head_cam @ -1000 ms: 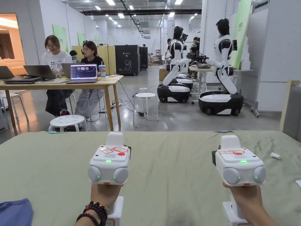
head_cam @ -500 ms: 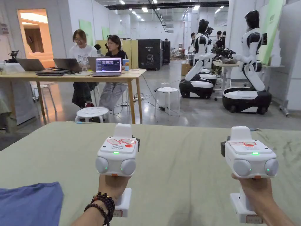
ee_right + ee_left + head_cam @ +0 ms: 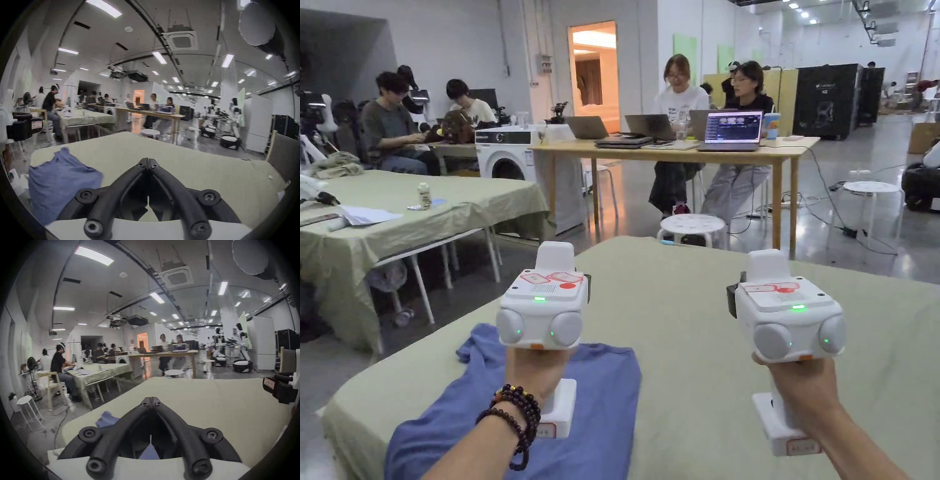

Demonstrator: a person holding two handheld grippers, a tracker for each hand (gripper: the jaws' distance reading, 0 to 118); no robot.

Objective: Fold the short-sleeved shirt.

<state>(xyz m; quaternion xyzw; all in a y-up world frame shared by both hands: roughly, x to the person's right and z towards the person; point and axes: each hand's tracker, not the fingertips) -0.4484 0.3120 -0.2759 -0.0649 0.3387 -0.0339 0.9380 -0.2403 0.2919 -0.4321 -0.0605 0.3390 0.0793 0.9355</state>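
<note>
One blue shirt (image 3: 575,412) lies rumpled on the near left part of the bench (image 3: 687,325), which is covered by a pale green cloth; one sleeve points toward the bench's left edge. The person holds two grippers above it, one in each hand. The left gripper (image 3: 151,400) hangs over the shirt, and in its own view its two fingers (image 3: 142,408) are pressed together at the tips with nothing between them. The left hand (image 3: 532,374) wears two bead bracelets (image 3: 512,415) at the wrist. The right gripper (image 3: 148,160) is held over bare cloth, well apart from the shirt, and its two fingers (image 3: 139,170) also meet at the tips, holding nothing. The right hand (image 3: 807,390) grips the handle from below. Each gripper body shows green lights on its back.

Beyond the bench stand two white stools (image 3: 692,225) on the floor. Behind them is a wooden table (image 3: 675,153) with three laptops, where two people sit. To the left a second green-covered table (image 3: 425,212) carries papers and one small bottle (image 3: 424,195); two more people sit behind it, beside one washing machine (image 3: 503,156).
</note>
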